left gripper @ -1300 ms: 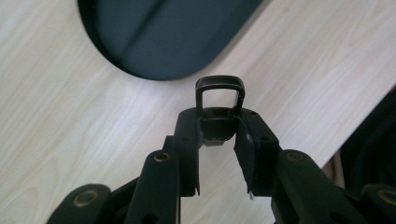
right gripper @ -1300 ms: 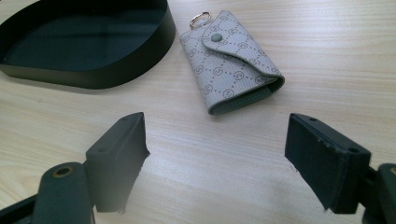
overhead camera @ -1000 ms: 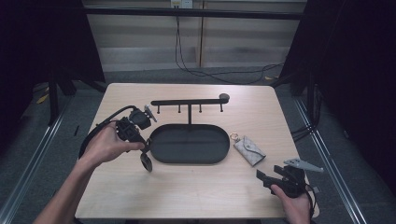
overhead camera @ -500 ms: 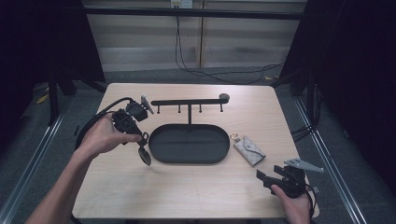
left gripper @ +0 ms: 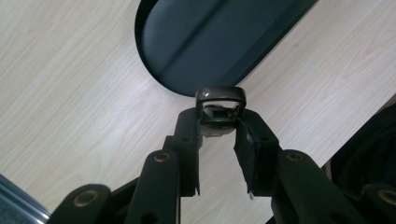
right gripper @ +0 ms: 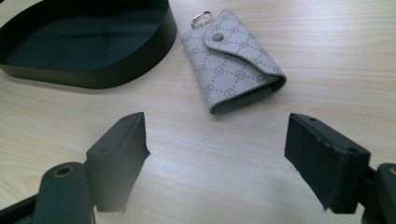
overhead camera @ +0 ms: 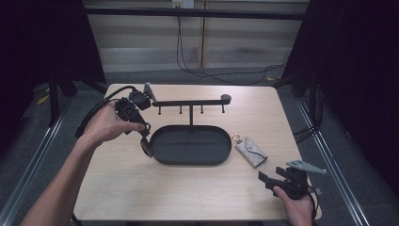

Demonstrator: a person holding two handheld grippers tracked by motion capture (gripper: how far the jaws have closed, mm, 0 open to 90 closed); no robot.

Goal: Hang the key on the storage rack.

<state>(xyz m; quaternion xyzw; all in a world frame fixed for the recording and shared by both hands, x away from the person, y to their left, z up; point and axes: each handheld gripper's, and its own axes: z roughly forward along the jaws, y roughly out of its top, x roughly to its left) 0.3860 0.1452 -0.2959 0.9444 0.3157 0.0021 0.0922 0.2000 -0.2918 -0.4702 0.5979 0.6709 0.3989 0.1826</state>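
L gripper point(overhead camera: 145, 140) clamps a dark fob point(left gripper: 220, 106) by its loop, above table beside tray point(overhead camera: 162, 155) left end; not yet hung on rack point(overhead camera: 190, 102) hooks; R gripper point(right gripper: 217, 158) jaws wide, nothing between, near key pouch point(right gripper: 232, 59) on table; tray holds nothing.

The dark object point(left gripper: 219, 107) (a looped fob?) sits half hidden between the jaws.

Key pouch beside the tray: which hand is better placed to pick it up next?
Right, probably. The right gripper has open jaws aimed at the key pouch, with bare table between. The left gripper is shut on a dark ring-topped item across the tray.
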